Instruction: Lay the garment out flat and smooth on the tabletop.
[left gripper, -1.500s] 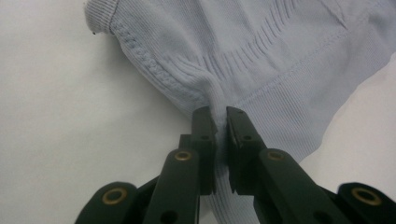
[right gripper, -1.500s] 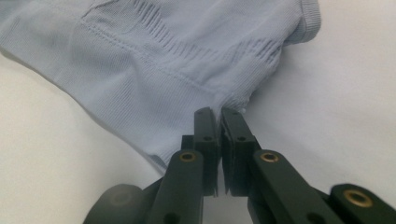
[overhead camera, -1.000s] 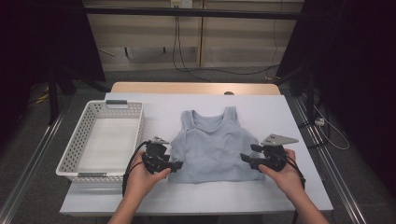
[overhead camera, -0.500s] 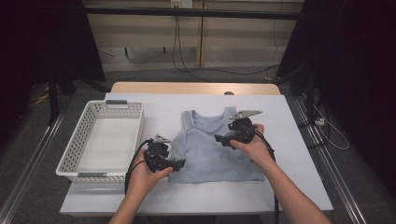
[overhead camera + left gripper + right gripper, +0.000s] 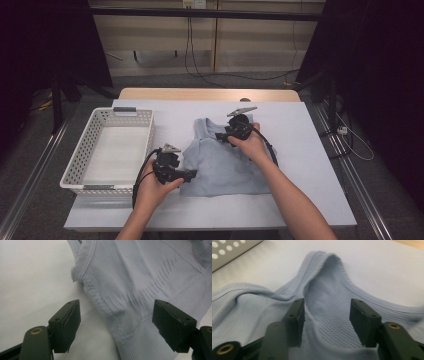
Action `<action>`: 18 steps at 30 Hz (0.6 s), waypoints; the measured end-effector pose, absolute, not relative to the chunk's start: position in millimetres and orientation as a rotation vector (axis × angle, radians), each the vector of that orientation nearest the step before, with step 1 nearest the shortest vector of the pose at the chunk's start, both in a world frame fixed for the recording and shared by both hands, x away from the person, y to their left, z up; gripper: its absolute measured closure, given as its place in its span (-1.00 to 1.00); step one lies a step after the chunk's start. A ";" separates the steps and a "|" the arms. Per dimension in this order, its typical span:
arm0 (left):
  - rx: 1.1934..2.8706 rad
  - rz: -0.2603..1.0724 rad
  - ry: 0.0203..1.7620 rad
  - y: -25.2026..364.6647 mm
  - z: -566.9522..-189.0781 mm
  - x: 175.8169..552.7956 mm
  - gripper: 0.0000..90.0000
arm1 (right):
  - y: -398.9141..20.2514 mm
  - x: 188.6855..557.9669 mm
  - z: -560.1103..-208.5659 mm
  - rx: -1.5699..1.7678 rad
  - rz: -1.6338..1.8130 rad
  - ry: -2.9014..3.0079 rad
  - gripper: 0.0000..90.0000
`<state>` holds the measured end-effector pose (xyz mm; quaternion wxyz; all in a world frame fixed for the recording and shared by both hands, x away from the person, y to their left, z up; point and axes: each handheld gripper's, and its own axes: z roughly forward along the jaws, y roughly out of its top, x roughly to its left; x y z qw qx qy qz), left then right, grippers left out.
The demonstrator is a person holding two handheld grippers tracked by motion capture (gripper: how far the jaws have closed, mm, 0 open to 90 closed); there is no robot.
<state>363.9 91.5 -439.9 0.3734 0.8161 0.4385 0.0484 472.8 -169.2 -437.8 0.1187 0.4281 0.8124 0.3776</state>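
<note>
A light blue sleeveless knit top [image 5: 222, 162] lay flat on the white surface [image 5: 310, 165], near its middle, neckline toward the far edge and hem toward the person. A white perforated basket [image 5: 80, 160] stood just beside it on the person's left, apart from the cloth.

The left gripper [image 5: 187, 175] was held low at the garment's near left corner, by the side seam and ribbed hem. In the left gripper view its fingers [image 5: 66, 325] stood wide, one over bare surface and the other over the ribbed cloth [image 5: 130, 302]; the seam edge ran between them, but neither pad pressed on it. Whether the tips touched the cloth could not be told.

The right gripper [image 5: 221, 136] was at the top of the garment, at the neckline, with the hand [image 5: 252, 146] resting over the upper chest area. In the right gripper view its fingers [image 5: 295, 317] stood at a middling gap and had just been closing. A raised fold of the mesh shoulder strap [image 5: 329, 290] lay between them. The left-hand pad appeared to meet the fold; the other stood clear of it, so no firm grip was seen.

The strap rose in a loop beyond the fingers, while the rest of the top stayed flat on the surface.
</note>
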 end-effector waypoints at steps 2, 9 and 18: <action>2.096 0.115 1.119 91.0 -440.6 363.6 -0.48 | -163.0 474.3 -439.2 1.233 1.086 2.385 0.10; 2.101 0.119 1.119 87.4 -441.3 362.2 -0.49 | -151.0 479.2 -443.6 1.214 1.091 2.417 0.28; 2.104 0.122 1.119 87.9 -441.4 362.3 -0.49 | -143.7 485.3 -453.7 1.171 1.083 2.508 0.98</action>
